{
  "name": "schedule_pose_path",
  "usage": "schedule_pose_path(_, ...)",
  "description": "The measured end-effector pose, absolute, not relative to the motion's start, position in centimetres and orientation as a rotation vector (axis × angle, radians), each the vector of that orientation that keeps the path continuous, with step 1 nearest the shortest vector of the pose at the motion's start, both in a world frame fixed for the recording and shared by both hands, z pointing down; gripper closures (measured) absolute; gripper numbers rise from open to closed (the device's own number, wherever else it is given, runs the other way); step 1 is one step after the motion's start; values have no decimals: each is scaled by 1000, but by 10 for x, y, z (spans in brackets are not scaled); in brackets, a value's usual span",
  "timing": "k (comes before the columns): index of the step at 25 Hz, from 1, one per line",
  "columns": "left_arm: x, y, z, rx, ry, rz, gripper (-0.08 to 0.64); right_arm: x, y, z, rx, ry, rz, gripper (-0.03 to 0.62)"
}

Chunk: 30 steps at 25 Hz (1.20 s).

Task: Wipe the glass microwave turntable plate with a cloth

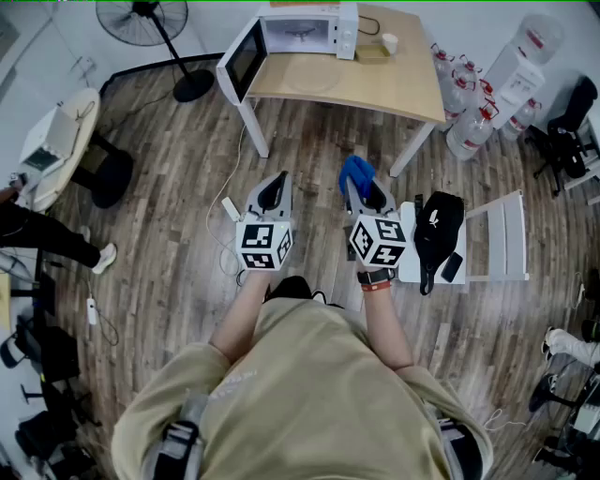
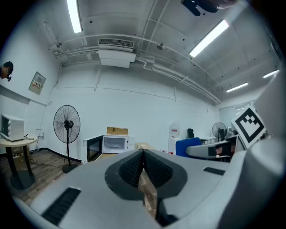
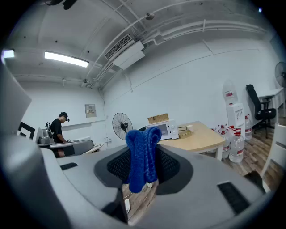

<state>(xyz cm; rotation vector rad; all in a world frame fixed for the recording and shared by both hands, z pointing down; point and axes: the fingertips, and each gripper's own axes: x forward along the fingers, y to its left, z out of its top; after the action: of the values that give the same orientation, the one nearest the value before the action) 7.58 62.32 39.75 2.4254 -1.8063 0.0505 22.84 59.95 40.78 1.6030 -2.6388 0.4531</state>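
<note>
L gripper: left gripper (image 1: 274, 185) has its jaws pressed together w/ nothing between them; its own view shows only ridged pads meeting (image 2: 143, 155).
R gripper: right gripper (image 1: 361, 183) is clamped on the blue knit cloth (image 3: 142, 157), which is folded over and sticks up above the jaws. It's a blue tuft at frame center in head view (image 1: 355, 172).
Plate: I can't make out the glass turntable plate as such. Prob inside the white microwave (image 1: 305, 28), whose cavity is too small to read.
Microwave: top center of head view, at the upper-left end of the wooden table (image 1: 375, 84). The door (image 1: 240, 58) is swung open toward frame left.
Key relation: the cavity faces me, straight up-frame from both grippers and well apart from them, w/ bare wood floor (image 1: 309, 141) between. It lines up nearer the L gripper than the R.
Axis: the plate is round, so no long axis. The table runs left-right across the frame.
Next, my guess: walk up, use the free L to steady or draw out the plate, and R brings the cloth.
</note>
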Motion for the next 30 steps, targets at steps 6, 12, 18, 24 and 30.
schedule_pose_path(6, 82, 613, 397, 2436, -1795, 69, 541, 225, 590, 404, 1594, -2645, 433, 438)
schedule_pose_path(12, 70, 578, 410, 2392, -1784, 39, 541, 206, 562, 422, 1530, -2647, 493, 434)
schedule_pose_path(18, 40, 496, 427, 2388, -1754, 52, 541, 164, 478, 429, 1499, -2629, 526, 433)
schedule_pose_path(24, 0, 407, 418, 2404, -1735, 35, 541, 113, 387, 420, 1472, -2645, 549, 430)
schedule_pose_path(30, -41, 334, 418, 2405, -1704, 18, 541, 72, 312, 413, 1500, -2628, 520, 430)
